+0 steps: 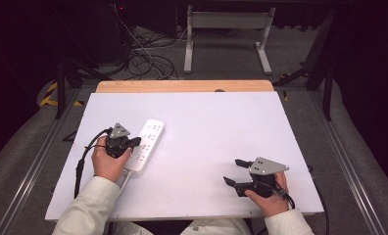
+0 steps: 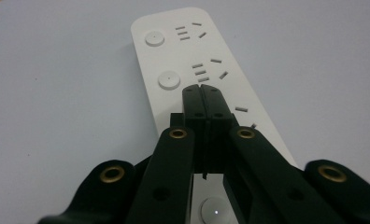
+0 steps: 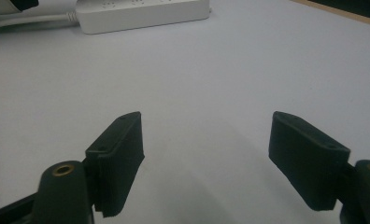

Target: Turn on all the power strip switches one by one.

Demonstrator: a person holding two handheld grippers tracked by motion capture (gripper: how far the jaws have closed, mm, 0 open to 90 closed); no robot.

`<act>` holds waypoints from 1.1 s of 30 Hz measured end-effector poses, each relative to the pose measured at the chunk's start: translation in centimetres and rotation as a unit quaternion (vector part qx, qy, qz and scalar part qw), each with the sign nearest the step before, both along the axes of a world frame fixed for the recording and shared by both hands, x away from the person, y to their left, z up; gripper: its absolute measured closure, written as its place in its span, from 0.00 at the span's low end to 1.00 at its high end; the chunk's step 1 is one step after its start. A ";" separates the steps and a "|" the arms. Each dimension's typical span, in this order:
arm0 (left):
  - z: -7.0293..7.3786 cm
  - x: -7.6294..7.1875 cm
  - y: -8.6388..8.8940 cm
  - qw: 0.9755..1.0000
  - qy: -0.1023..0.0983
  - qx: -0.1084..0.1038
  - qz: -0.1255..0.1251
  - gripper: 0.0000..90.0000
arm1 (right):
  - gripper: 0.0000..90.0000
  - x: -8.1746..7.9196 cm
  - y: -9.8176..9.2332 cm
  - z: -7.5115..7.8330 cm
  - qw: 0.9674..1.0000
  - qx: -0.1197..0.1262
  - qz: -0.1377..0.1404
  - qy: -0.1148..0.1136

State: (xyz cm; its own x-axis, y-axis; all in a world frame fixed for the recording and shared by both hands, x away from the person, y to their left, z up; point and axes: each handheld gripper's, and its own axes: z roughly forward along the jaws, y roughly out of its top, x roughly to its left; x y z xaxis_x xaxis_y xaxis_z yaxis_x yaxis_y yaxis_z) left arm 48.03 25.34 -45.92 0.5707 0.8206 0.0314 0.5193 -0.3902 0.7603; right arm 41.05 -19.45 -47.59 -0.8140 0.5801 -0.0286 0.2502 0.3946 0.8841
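My left claw (image 2: 203, 93), jaws pressed together with nothing between them, is poised over the white power strip (image 1: 146, 145), tips over its socket face. The strip lies on the left part of the white counter (image 1: 221, 127). My right claw (image 1: 237, 171) rests well apart at the near right, jaws spread wide and empty.

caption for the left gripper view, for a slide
Shut left hand-held gripper poised over a white power strip.
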 end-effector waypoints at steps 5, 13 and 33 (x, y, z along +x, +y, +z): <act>-0.2 0.2 -0.1 1.000 0.004 0.005 0.002 1.00 | 0.30 0.0 0.0 0.0 1.000 0.000 0.000 0.000; -0.4 0.2 -0.1 1.000 0.001 0.017 0.007 1.00 | 0.30 0.0 0.0 0.0 1.000 0.001 0.001 0.000; -0.5 0.1 -0.4 1.000 0.000 0.028 0.006 1.00 | 0.30 -0.1 0.0 0.1 1.000 0.001 0.002 -0.001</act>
State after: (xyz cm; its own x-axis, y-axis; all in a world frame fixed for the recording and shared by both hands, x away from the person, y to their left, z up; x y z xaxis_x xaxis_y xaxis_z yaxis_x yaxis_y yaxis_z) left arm 48.16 24.90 -46.43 0.5605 0.8244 0.0787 0.5236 -0.4264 0.7376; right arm 40.91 -19.47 -47.53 -0.8164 0.5767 -0.0301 0.2461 0.3946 0.8853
